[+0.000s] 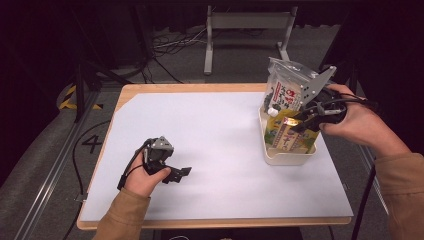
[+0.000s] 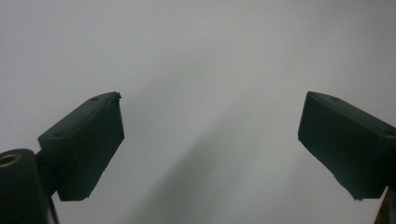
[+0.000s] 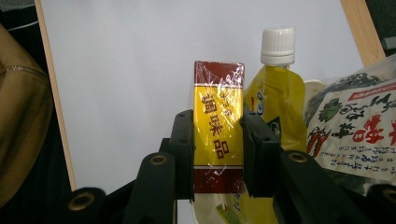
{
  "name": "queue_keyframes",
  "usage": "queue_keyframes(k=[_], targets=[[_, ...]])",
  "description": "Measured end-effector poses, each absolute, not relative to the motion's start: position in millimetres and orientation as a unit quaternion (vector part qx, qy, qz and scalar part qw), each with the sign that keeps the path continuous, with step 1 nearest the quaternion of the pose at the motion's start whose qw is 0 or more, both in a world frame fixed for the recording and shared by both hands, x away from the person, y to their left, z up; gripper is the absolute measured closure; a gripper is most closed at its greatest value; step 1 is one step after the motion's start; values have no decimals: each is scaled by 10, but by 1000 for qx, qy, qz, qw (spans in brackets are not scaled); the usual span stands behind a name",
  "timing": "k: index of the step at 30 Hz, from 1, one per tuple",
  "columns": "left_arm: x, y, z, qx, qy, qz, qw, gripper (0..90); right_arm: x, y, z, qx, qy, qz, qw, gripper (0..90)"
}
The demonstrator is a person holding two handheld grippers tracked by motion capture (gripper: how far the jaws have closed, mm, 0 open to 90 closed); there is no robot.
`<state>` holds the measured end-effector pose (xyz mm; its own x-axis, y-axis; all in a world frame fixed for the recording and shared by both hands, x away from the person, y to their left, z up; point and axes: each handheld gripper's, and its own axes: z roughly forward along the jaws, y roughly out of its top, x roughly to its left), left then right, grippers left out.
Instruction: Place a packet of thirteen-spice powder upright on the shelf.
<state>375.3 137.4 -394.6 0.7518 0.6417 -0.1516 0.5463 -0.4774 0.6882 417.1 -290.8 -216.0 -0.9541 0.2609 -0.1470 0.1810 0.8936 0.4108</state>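
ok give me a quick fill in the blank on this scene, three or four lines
1. The right gripper has its fingers shut on a yellow and red ____.
2. Beside the held box stands a yellow pouch with a ____ screw cap.
3. The pouch and the seaweed bag stand in a white ____.
4. The left gripper, over the white mat, has its fingers ____.

Missing words: box; white; bin; open

Yellow-and-red wrapped box (image 3: 218,126) upright, clamped above the white bin (image 1: 285,157).
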Motion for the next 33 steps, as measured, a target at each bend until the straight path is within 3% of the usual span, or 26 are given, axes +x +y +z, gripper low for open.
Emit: queue_keyframes(k=[33], targets=[[3755, 1379, -3964, 858, 350, 54, 373, 74, 4258, -2853, -2456, 55, 984, 158, 64, 689]])
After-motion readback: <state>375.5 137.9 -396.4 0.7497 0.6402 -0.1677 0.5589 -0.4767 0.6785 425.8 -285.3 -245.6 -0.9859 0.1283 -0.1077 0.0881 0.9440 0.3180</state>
